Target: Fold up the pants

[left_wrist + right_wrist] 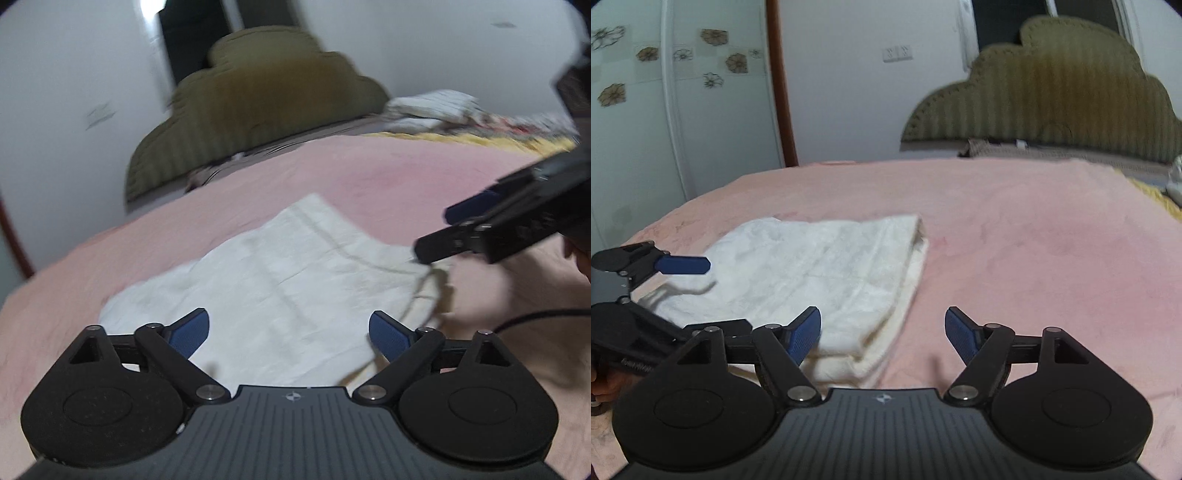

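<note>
I see the pants (820, 273), white and folded into a stack of layers, lying flat on the pink bed cover (1034, 240). In the right wrist view the stack sits left of centre, with its folded edges facing the camera and its right side. A drawstring (424, 291) trails off the edge of the pants nearest the right gripper in the left wrist view.

I have the left gripper (290, 332) over the near edge of the pants. Its jaws stand wide, with fabric visible below the gap; the blue pads (188, 332) grip nothing.

I have the right gripper (882, 332) at the near right corner of the stack. Its jaws stand wide and hold nothing: the left pad (805, 336) is over the pants and the right pad is over bare cover. Contact between the pad and the fabric I cannot tell.

Beyond the bed, an olive headboard (1052, 99) stands against the white wall (849, 92). Crumpled white bedding (432, 107) lies near it. The left wrist view is motion-blurred.
</note>
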The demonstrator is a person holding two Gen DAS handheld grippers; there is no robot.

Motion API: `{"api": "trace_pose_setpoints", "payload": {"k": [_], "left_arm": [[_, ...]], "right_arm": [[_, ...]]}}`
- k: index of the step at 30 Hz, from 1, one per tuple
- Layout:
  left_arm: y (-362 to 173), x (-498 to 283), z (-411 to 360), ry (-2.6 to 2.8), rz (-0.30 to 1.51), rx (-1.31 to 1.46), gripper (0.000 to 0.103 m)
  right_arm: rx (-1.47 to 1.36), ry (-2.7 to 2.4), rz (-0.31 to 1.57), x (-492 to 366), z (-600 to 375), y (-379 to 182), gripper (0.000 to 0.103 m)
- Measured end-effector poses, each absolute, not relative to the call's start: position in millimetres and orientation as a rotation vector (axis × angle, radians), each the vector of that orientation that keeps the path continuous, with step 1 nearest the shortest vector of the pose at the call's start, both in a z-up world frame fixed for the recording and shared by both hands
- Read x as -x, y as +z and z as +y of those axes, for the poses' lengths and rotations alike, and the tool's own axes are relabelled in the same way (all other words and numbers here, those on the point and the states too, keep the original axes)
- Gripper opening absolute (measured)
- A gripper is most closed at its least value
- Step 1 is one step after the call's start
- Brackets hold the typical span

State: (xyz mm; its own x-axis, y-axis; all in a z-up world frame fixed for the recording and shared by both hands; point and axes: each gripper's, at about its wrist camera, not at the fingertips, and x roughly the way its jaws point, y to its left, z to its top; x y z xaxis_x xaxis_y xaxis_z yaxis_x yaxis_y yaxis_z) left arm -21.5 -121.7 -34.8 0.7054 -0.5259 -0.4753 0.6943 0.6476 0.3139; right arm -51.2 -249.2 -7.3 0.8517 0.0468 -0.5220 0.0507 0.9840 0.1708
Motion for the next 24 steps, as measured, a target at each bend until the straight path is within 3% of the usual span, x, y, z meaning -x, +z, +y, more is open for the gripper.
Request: {"api": "trace_pose_setpoints", "payload": {"k": [3, 5, 10, 15, 17, 19, 21, 24], "left_arm": [[-37.0, 30.7, -140.1, -0.774, 0.299, -0.594, 0.088], [-40.1, 28.3, -150.8, -0.813, 0.320, -0.610, 0.075], [-45.2, 28.2, -164.8, -0.846, 0.329, -0.641, 0.065], [-48.5, 25.3, -170.0, -0.890, 0.336, -0.647, 0.043], [-50.3, 23.8, -171.8, -0.925, 0.342, -0.639, 0.022], [-50.1, 24.0, -171.5, -0.941, 0.362, -0.599, 0.012], [-49.7, 24.1, -168.5, -0.944, 0.378, -0.558, 0.007], [-46.9, 26.1, -162.4, -0.961, 0.409, -0.534, 0.006]], "right_arm": [[-0.257, 0.005, 0.564, 57.8, -262.7, -10.7, 0.074], [-0.257, 0.001, 0.575, 60.7, -267.8, -10.0, 0.074], [-0.226, -0.007, 0.582, 61.1, -267.0, -9.3, 0.074], [-0.213, 0.011, 0.590, 58.9, -260.5, -12.4, 0.074], [-0.207, 0.010, 0.592, 58.9, -257.6, -12.6, 0.074], [-0.188, 0.009, 0.596, 58.4, -254.6, -12.2, 0.074], [-0.151, 0.012, 0.612, 57.4, -251.2, -12.4, 0.076], [-0.085, 0.006, 0.641, 55.8, -246.3, -15.6, 0.088]]}}
